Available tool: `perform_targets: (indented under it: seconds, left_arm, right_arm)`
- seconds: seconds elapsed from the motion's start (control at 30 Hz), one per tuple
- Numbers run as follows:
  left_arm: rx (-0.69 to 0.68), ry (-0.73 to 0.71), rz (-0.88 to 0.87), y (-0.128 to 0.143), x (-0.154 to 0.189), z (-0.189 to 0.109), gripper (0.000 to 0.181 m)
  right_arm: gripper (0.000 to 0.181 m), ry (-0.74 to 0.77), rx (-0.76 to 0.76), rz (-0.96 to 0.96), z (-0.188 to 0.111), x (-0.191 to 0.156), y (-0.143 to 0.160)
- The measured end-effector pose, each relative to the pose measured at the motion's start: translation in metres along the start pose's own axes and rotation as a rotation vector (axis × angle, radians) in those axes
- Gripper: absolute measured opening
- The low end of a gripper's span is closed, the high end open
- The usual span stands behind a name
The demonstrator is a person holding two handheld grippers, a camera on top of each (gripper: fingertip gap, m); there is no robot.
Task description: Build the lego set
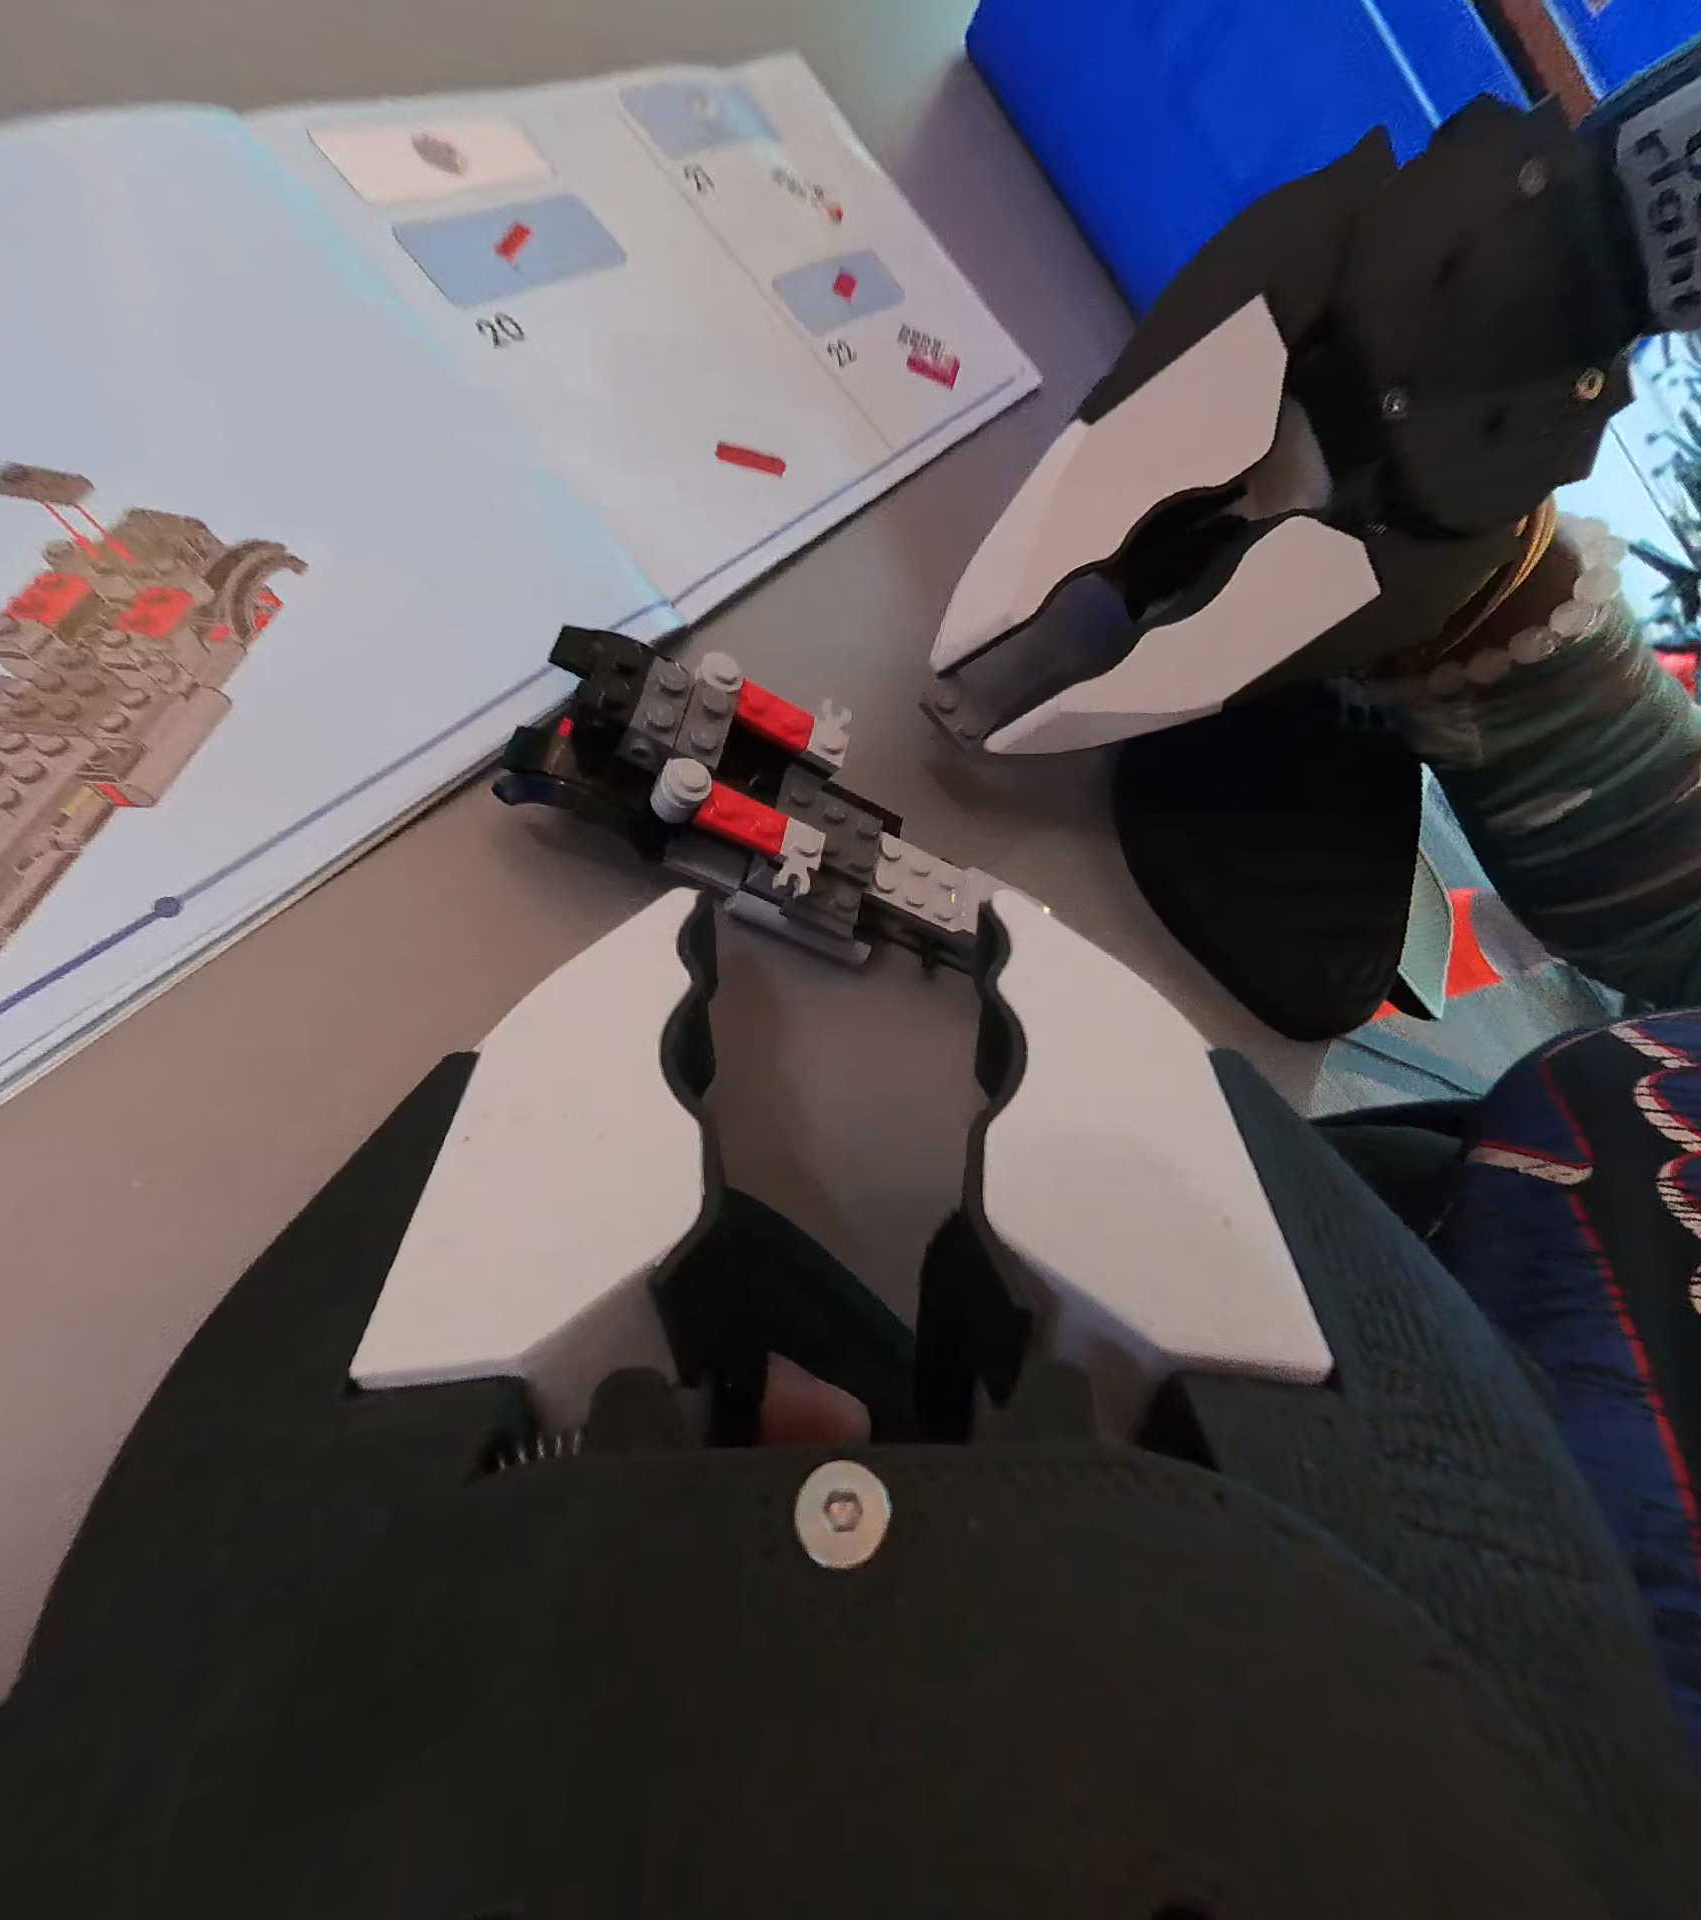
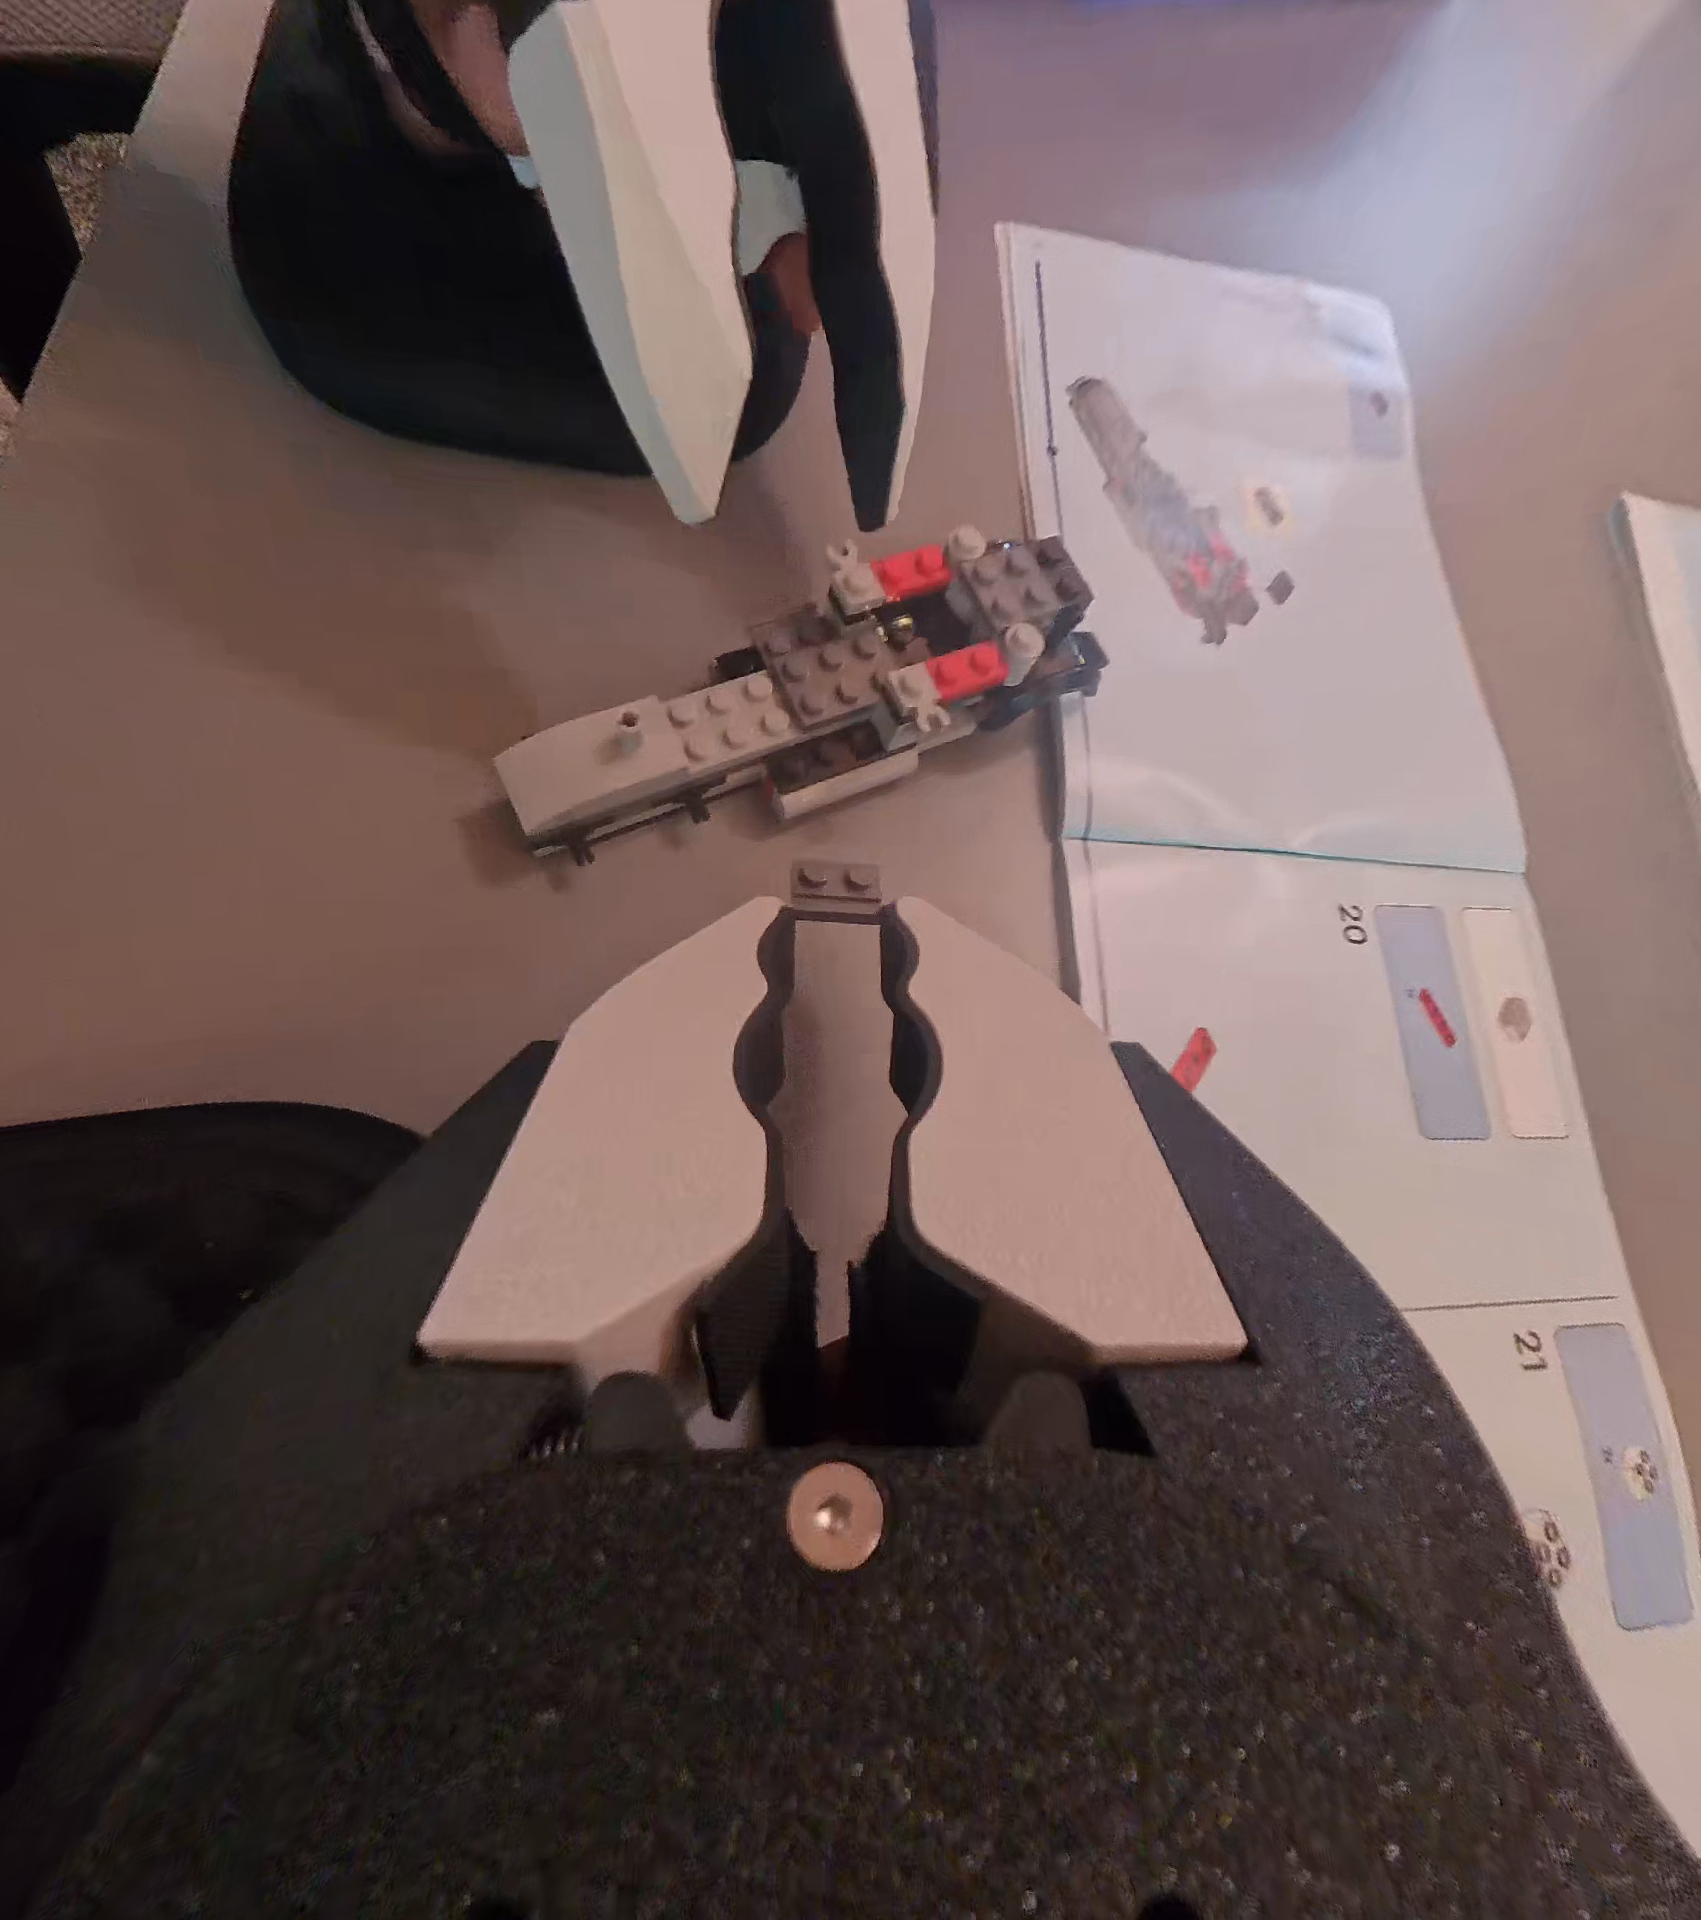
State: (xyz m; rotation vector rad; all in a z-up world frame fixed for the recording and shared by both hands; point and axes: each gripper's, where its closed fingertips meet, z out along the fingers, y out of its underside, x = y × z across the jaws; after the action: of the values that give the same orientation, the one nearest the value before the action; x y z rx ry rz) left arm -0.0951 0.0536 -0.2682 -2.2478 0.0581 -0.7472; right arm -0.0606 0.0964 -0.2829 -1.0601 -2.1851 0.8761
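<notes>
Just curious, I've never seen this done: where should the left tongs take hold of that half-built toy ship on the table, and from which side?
Probably the long grey nose, pinched across its two flat sides. The toy ship lies flat, nose towards the open left tongs, so they can slide straight onto it. The tail end with the red bricks is knobbly and offers less flat surface.

grey, black and red lego model (image 1: 721,800) on a grey-brown table (image 1: 202,1091); white-and-black claws; dark grey plate (image 2: 833,881); blue box (image 1: 1189,125), upper right.
</notes>
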Motion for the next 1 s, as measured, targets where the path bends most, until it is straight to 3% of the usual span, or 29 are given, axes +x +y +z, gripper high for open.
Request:
perform_targets:
  seconds: [0.5, 0.57, 0.67, 0.8, 1.0]
  left_arm:
    - [-0.198, 0.07, 0.072, 0.015, 0.005, 0.013, 0.044]
    - [-0.214, 0.035, 0.087, 0.018, 0.0, 0.011, 0.044]
    - [-0.168, -0.047, 0.159, 0.015, -0.004, 0.006, 0.035]
    - [-0.035, -0.02, 0.292, 0.003, 0.017, 0.004, 0.017]
    - [-0.047, -0.109, 0.373, 0.003, 0.013, 0.004, 0.016]
  right_arm:
    - [0.016, -0.185, 0.013, -0.049, 0.024, -0.051, -0.02]
    - [0.016, -0.165, 0.026, -0.028, 0.02, -0.045, -0.022]
    - [0.016, -0.086, 0.03, 0.036, 0.016, -0.023, -0.018]
    - [0.016, -0.051, -0.017, 0.03, 0.02, -0.018, -0.013]
    - [0.016, -0.063, 0.014, 0.047, 0.018, -0.023, -0.015]
